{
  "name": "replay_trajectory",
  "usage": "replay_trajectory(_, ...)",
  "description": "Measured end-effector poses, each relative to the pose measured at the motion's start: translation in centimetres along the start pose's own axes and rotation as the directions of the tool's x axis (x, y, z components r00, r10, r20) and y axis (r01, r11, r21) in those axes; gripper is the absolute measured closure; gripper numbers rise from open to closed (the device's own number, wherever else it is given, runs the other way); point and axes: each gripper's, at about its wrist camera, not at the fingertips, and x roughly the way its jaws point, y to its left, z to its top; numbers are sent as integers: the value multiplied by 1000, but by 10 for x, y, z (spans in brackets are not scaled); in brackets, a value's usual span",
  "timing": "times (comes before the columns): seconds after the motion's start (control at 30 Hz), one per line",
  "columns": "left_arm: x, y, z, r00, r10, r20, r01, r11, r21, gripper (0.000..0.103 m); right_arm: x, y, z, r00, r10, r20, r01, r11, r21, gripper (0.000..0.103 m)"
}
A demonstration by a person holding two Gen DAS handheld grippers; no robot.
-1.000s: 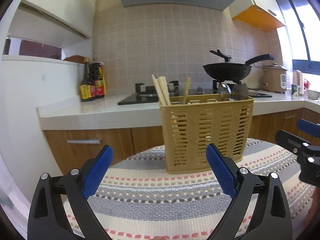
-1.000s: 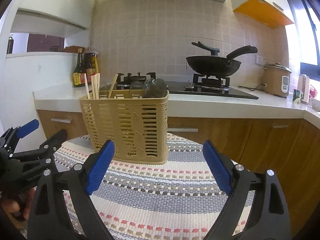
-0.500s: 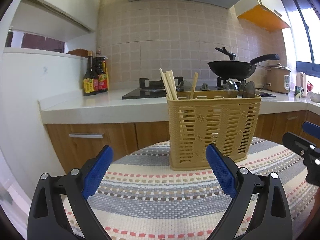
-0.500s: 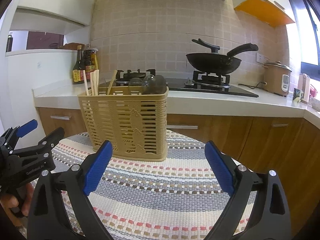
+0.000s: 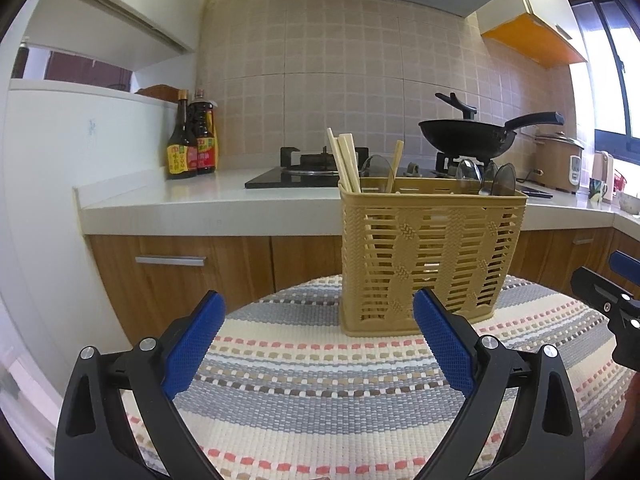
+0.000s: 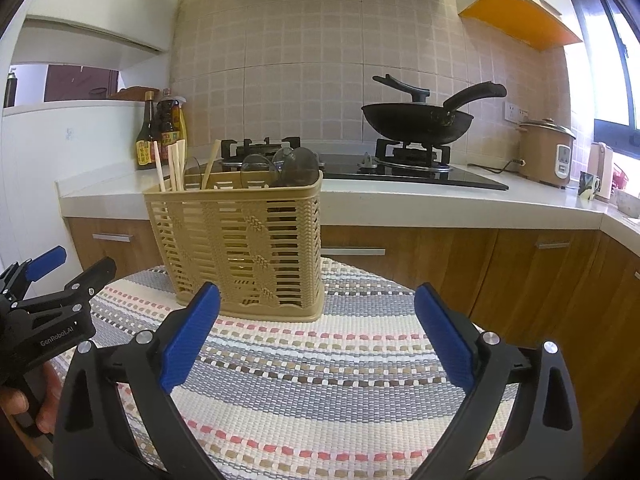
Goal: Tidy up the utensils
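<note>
A tan slatted utensil basket (image 5: 430,256) stands on a striped woven mat (image 5: 320,376); it also shows in the right wrist view (image 6: 244,248). Wooden chopsticks (image 5: 345,164) stick up at its left end and spoons (image 5: 496,178) at its right end. The chopsticks (image 6: 173,166) and spoons (image 6: 294,166) show in the right wrist view too. My left gripper (image 5: 318,344) is open and empty, in front of the basket. My right gripper (image 6: 316,338) is open and empty, to the basket's right.
Behind the mat runs a white counter (image 5: 208,204) with wooden cabinets below. On it are sauce bottles (image 5: 192,140), a gas hob (image 6: 400,168) with a black wok (image 6: 420,118), and a rice cooker (image 6: 548,152). The mat's round edge (image 6: 400,284) drops off on the far side.
Both grippers have drawn back and risen a little, so the basket sits further away and lower in view. Both stay open and empty.
</note>
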Motion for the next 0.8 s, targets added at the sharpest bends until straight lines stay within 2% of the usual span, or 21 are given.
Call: replay_trajectory(0.8, 0, -1, 0, 1000, -5, 1, 5, 1000, 5, 10, 0, -4, 0, 1000, -11, -3, 11, 1000, 18, 8)
